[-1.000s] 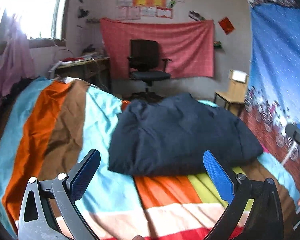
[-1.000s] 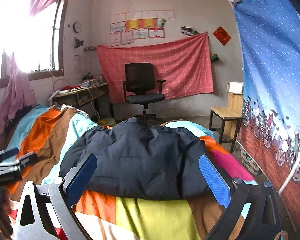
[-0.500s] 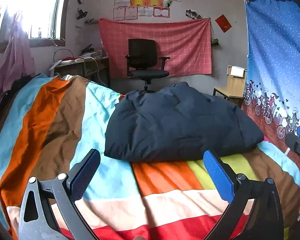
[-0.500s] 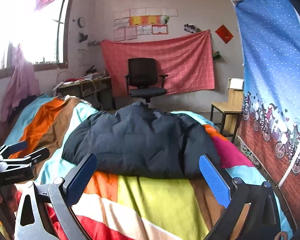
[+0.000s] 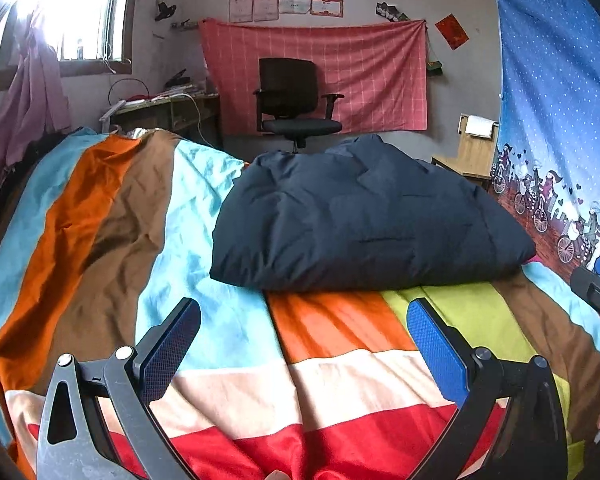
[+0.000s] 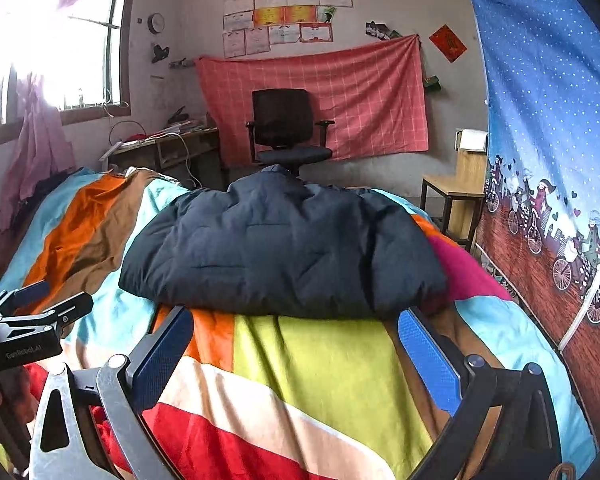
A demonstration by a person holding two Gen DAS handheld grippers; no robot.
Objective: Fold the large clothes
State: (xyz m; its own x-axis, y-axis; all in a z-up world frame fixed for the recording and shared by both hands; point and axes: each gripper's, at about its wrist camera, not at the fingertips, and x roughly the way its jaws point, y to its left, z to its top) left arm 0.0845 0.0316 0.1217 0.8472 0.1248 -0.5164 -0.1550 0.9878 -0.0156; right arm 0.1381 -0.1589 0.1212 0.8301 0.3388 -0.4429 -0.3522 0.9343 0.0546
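Am holding left gripper [image 5: 304, 336] and right gripper [image 6: 294, 338] over bed [image 5: 340, 380], fingers spread wide, gripping nothing. Navy padded jacket [image 5: 364, 220] lying bundled toward bed's far edge. Am judging: flatten puffy bulk, align edges before further creasing.

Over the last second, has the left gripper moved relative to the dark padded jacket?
Yes. The left gripper has drawn back from the dark padded jacket: more striped bedspread now shows between its open jaws and the jacket's near edge.
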